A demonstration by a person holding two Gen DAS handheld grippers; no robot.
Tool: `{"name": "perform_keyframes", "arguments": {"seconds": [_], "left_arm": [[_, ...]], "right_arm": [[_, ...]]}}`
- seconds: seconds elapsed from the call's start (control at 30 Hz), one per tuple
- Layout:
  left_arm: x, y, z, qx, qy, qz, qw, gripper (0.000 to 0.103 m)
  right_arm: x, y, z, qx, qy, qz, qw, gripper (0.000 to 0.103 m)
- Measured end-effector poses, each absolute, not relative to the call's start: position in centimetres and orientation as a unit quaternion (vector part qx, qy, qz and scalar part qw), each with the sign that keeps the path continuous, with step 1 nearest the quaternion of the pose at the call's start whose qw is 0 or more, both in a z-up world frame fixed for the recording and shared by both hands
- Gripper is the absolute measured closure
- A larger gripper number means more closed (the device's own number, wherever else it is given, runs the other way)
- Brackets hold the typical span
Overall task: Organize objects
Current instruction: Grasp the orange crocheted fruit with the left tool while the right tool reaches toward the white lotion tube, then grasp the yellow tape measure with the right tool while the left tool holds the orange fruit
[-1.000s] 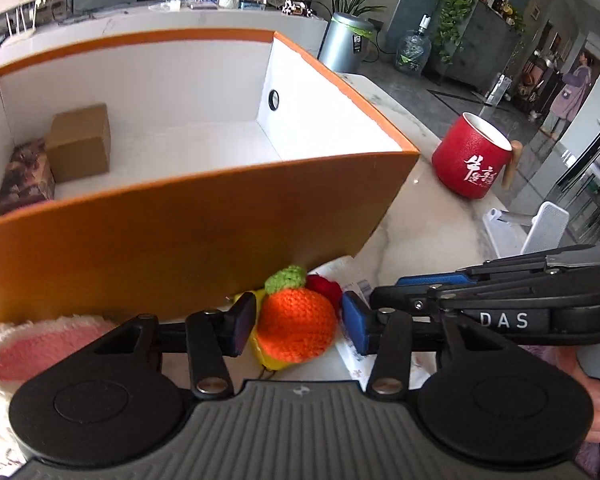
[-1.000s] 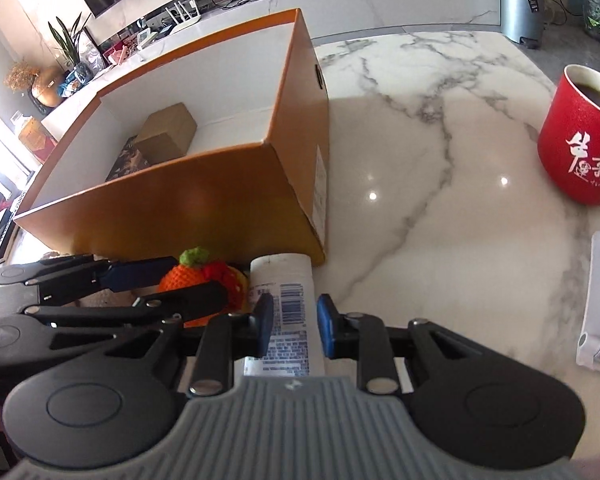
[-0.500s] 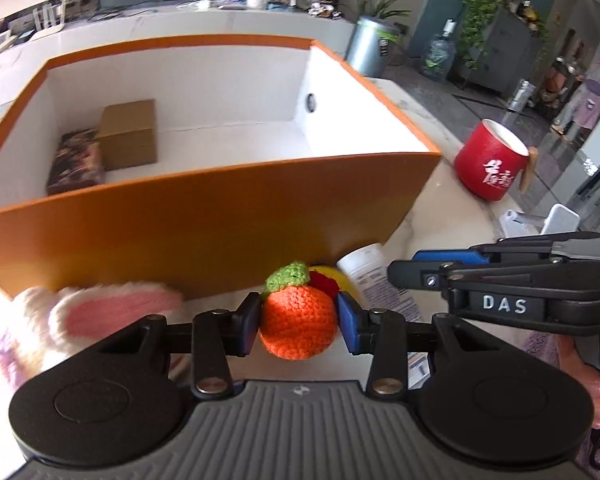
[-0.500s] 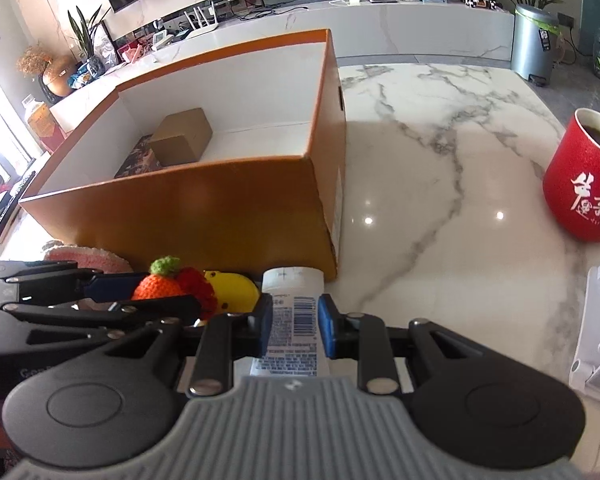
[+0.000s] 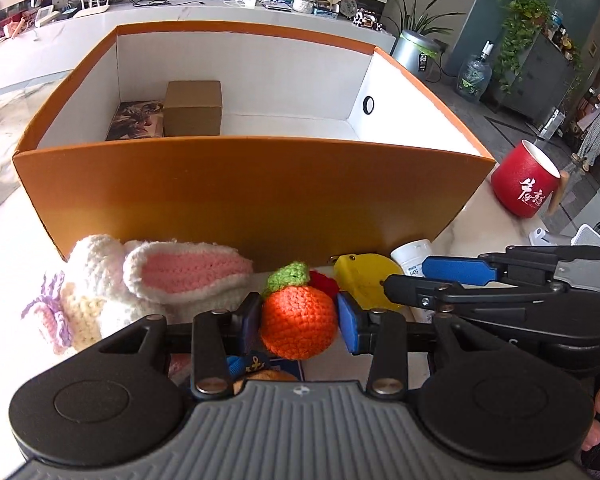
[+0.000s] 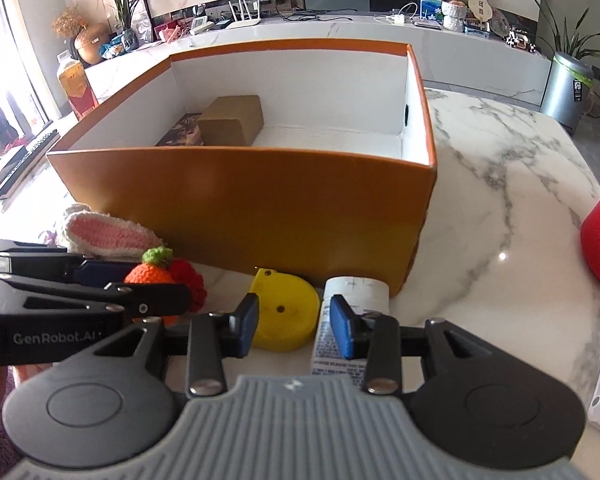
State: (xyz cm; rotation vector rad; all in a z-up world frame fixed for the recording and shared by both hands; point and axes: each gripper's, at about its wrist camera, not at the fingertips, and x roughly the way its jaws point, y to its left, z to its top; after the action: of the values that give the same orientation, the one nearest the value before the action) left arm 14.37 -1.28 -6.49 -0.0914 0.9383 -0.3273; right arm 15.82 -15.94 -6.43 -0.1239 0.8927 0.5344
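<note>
My left gripper [image 5: 298, 316] clasped the crocheted orange [image 5: 298, 322]; my right gripper [image 6: 293, 326] was opening, yellow tape measure [image 6: 284, 314] between its pads, gripping nothing.

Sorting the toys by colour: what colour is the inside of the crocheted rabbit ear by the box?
Pink, edged in white: rabbit ear, clearest in the left wrist view.

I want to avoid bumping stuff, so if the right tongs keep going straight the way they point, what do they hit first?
Probably the yellow disc, lying just ahead between the opening right tongs; the white tube sits by the right finger, and the orange box stands behind. Depth is unclear.
</note>
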Motion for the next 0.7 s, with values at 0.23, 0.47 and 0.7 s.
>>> {"name": "perform_keyframes", "arguments": {"seconds": [0.23,0.47,0.7], "left_arm": [[14.5,-0.8,-6.6,-0.052,0.45,-0.154,0.878,0.056],[14.3,-0.2,-6.3,-0.06,0.45,-0.154,0.878,0.056],[15.3,0.2,-6.4,-0.083,0.459,-0.158,0.87,0.056]], "right_arm": [[16.3,-14.9,-7.3,-0.05,0.441,0.252,0.86,0.061],[16.2,-14.1,-7.8,-0.072,0.454,0.231,0.857,0.05],[17.1,-14.1,-8.8,-0.042,0.484,0.229,0.843,0.048]]}}
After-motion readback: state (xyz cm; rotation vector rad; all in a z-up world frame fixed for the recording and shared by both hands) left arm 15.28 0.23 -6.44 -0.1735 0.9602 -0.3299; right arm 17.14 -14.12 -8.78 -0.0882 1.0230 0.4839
